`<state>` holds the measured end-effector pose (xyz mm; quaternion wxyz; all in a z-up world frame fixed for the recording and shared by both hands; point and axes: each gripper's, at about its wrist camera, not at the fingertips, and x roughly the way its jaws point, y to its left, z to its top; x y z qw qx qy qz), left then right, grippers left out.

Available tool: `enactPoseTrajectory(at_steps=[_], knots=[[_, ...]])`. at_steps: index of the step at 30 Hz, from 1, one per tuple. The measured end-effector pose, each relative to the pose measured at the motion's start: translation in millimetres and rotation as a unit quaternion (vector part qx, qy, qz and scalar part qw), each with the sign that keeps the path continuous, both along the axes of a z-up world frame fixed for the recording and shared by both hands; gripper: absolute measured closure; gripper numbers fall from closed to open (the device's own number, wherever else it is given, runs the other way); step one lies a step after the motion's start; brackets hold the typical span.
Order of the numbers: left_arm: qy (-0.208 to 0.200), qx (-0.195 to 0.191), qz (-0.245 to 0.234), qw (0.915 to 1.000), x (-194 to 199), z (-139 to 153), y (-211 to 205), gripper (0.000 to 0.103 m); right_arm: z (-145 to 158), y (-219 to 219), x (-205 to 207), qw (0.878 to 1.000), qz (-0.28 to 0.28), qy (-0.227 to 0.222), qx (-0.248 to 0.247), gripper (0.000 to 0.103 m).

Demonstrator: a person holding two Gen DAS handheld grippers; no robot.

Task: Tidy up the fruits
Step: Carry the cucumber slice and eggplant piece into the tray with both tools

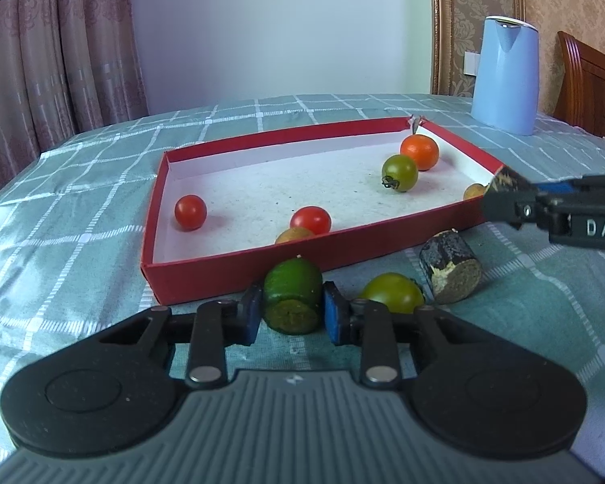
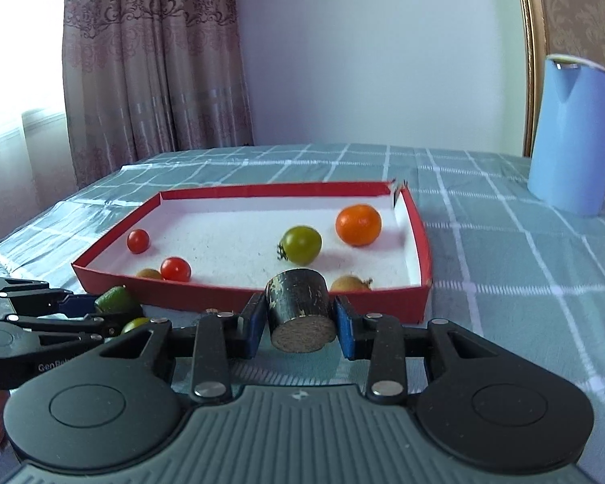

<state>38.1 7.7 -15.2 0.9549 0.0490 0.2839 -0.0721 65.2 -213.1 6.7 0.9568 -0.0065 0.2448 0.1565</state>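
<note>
A red-walled tray (image 1: pixel 262 260) (image 2: pixel 238 294) on the checked cloth holds two red tomatoes (image 1: pixel 190 212) (image 1: pixel 311 220), a green tomato (image 1: pixel 399 172), an orange (image 1: pixel 419 152) and brown fruits (image 1: pixel 293 235). My left gripper (image 1: pixel 291 308) is shut on a green cucumber piece (image 1: pixel 292 296) just in front of the tray. My right gripper (image 2: pixel 298 322) is shut on a dark sugarcane piece (image 2: pixel 299 308), held by the tray's near wall. In the left wrist view another dark piece (image 1: pixel 449 267) and a green tomato (image 1: pixel 392 292) lie on the cloth. The left gripper also shows in the right wrist view (image 2: pixel 101 310).
A light blue kettle (image 1: pixel 506 74) (image 2: pixel 569 133) stands at the back right on the cloth. A wooden chair (image 1: pixel 593 80) is at the far right. Curtains (image 1: pixel 52 40) hang behind the table's left edge.
</note>
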Motion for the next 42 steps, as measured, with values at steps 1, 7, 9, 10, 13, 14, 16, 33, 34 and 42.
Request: enactPoseTrajectory(at_steps=[1,7,9,10,13,14,16,33,34,42], knots=[[-0.003,-0.003,0.0,1.0,-1.0,1.1,0.6,0.075,2.4,0.4,1.3,1.0,0.0,-0.003,-0.001,0.067],[-0.009,-0.01,-0.003,0.9999,-6.8,9.4,2.3,0.075,13.1,5.8,10.7,1.0,0.003,-0.019,-0.012,0.067],[-0.015,-0.015,-0.008,0.9998,-9.1,15.7,2.7,0.075,14.7,8.5,15.5,1.0,0.002,-0.021,-0.015,0.067],[-0.019,-0.017,-0.011,0.9996,-9.9,19.9,2.9,0.075,14.9,10.0,17.9,1.0,0.002,-0.021,-0.017,0.067],[-0.033,-0.02,-0.011,0.9992,-9.0,32.4,2.8,0.075,16.2,13.7,27.0,1.0,0.001,-0.021,-0.02,0.067],[-0.038,-0.017,-0.01,0.9991,-7.9,35.7,2.0,0.075,16.8,15.1,29.8,0.999,0.0,-0.023,-0.023,0.067],[-0.044,-0.013,-0.005,0.9989,-1.4,40.9,0.8,0.075,18.1,16.8,34.2,0.999,-0.004,-0.026,-0.027,0.067],[-0.025,-0.007,0.062,0.9977,82.9,37.3,-3.7,0.075,16.9,36.4,75.5,0.999,-0.012,-0.022,-0.047,0.067],[-0.023,-0.006,0.065,0.9976,86.8,37.1,-3.0,0.075,16.7,38.0,78.5,0.999,-0.012,-0.021,-0.047,0.067],[-0.009,-0.003,0.093,0.9956,112.4,31.3,4.1,0.075,12.5,58.8,104.0,0.998,-0.006,-0.005,-0.063,0.067]])
